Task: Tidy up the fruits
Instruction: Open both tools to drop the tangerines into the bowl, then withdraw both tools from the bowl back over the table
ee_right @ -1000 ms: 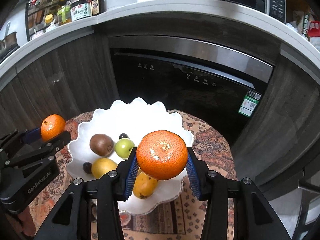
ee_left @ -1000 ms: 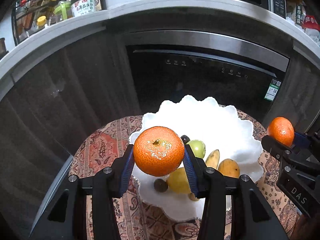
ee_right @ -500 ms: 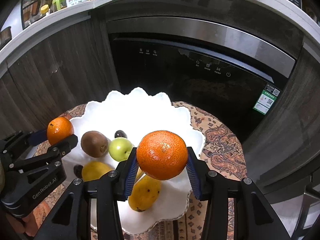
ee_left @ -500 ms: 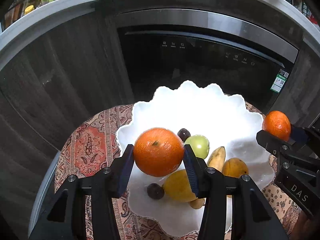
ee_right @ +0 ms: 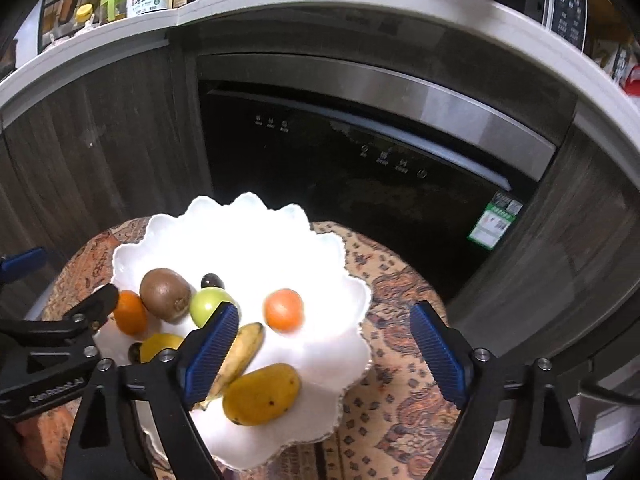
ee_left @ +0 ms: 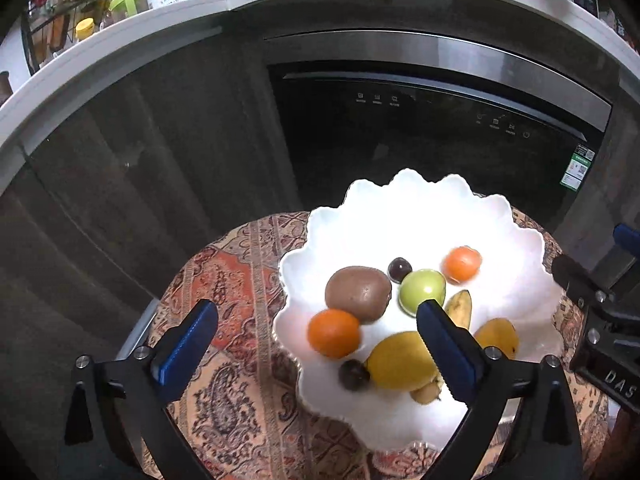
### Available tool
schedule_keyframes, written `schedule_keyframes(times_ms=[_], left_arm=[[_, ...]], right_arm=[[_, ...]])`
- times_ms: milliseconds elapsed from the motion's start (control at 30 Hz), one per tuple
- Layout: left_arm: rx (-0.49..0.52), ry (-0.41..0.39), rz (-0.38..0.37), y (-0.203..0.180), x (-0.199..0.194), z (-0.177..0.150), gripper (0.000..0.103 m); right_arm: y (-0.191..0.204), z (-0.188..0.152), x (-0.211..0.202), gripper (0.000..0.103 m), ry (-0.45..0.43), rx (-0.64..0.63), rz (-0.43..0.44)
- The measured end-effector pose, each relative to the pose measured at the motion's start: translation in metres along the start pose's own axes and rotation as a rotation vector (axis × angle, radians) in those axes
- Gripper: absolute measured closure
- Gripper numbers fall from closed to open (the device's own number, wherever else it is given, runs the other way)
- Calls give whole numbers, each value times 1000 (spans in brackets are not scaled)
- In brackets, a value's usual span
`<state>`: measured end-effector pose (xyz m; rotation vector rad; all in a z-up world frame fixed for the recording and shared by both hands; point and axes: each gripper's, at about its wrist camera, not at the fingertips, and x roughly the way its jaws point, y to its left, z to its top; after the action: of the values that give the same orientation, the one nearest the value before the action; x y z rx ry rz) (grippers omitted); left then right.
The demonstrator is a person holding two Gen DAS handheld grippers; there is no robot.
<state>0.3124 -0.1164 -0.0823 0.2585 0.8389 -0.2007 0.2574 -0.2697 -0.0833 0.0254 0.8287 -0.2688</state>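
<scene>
Both tools are over the white scalloped bowl (ee_left: 516,236), and both sets of jaws are opening with nothing between them. The left tool (ee_left: 316,340) stands spread wide, its blue pads clear of everything; just beyond it one tangerine (ee_left: 334,333) sits in the bowl, touching the brown kiwi (ee_left: 357,293) at the near left. The right tool (ee_right: 324,344) is spread too, and its tangerine (ee_right: 283,309) shows blurred on the bare white middle of the bowl, apart from the other fruit (blurred in the left view as well, so I cannot tell whether it lies at rest).

Now the long fruit. The small banana (ee_right: 240,354) lies with its long axis on a slant, upper tip towards the blurred tangerine, lower end hidden behind the right tool's left pad. Just beside it the mango (ee_right: 260,394) lies almost crosswise, its narrower end pointing right towards the bowl's rim. The lemon (ee_left: 400,360) sits near the bowl's front edge with a dark grape (ee_left: 353,375) against it. A green apple (ee_left: 422,291) sits mid-bowl, right of the kiwi, with a second dark grape (ee_left: 400,269) behind it.

The bowl stands on a patterned cloth (ee_left: 240,280) covering the round desk, in front of a black dishwasher (ee_right: 360,168).
</scene>
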Motion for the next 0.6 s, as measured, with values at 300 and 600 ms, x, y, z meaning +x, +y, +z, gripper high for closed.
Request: schedule_keyframes(times_ms=[300,600], left_arm=[[6,-29,9,5,-36,-4,0],[-3,-68,11,8,-70,-13,0]], right_arm=[[-4,0,-31,13,-21,25,11],[-5,-7,-63,13,-50,42,26]])
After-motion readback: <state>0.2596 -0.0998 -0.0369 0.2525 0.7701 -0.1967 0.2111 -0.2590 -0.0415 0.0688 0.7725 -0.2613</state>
